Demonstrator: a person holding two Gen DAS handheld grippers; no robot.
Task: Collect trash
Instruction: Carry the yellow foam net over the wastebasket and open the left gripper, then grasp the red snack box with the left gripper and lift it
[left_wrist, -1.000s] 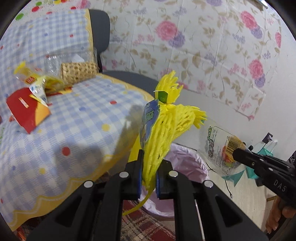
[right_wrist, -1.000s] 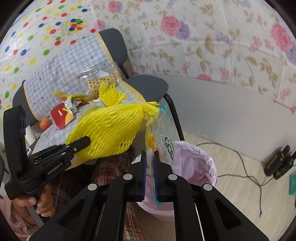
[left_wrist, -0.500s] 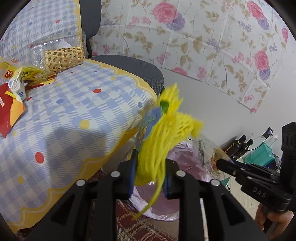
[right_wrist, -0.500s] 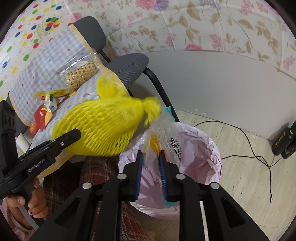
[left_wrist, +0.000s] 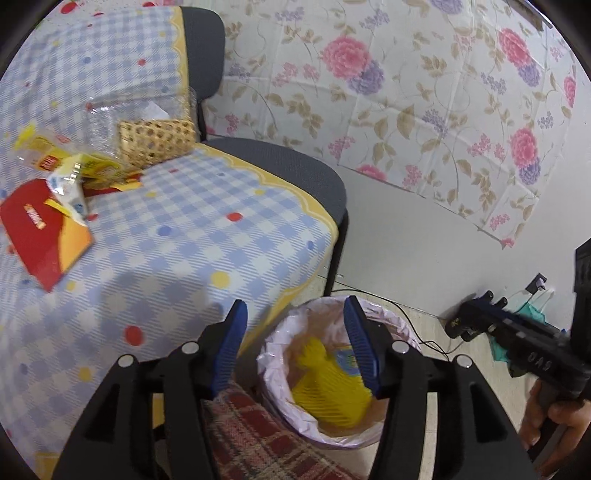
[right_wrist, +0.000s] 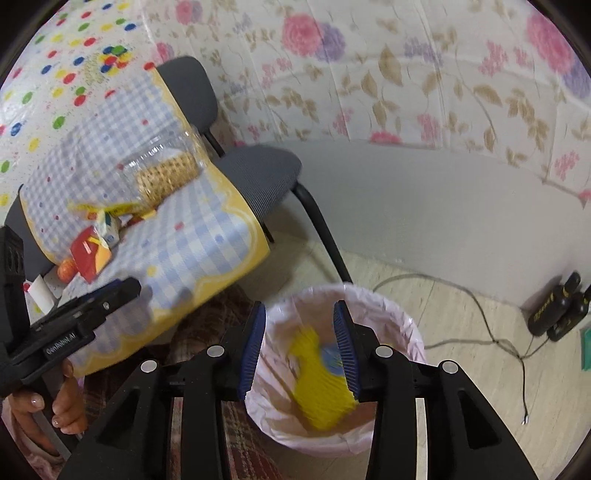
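Left wrist view: both tongs, left (left_wrist: 295, 343) and right (right_wrist: 300, 341), gape empty above the bin (left_wrist: 280, 339); its light liner could snag as wrappers (left_wrist: 66, 184) remain on the surface (left_wrist: 192, 236).

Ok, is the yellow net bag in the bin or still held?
In. The yellow net bag lies inside the pink-lined bin, and both the left gripper and right gripper stand open and empty above it.
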